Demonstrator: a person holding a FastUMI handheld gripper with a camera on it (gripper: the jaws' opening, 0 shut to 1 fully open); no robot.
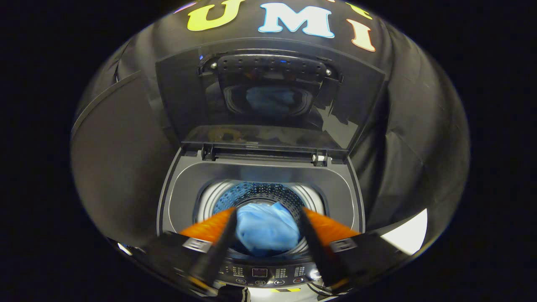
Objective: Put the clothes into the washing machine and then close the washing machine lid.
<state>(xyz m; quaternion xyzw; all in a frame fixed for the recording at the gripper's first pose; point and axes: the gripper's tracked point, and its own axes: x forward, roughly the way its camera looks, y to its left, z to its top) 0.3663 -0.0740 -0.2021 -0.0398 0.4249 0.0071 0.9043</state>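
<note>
Progress: the blue garment (pixel 266 228) hangs over the drum (pixel 260 193), not yet dropped in, I'd judge.
Left to do: let go, then shut the lid (pixel 268 96), standing upright beyond the fingers.
Gripper (pixel 267 214): narrow, both fingers pressing the bunched cloth between them.
Pose: angled down over the washing machine (pixel 178 197) opening, control panel (pixel 260 272) beneath the fingers.

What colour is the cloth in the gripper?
Light blue cloth, seen best in the gripper view.

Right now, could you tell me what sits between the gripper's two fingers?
In the gripper view, the blue cloth sits between the fingers of the gripper, over the open drum. The lid stands raised beyond.
</note>
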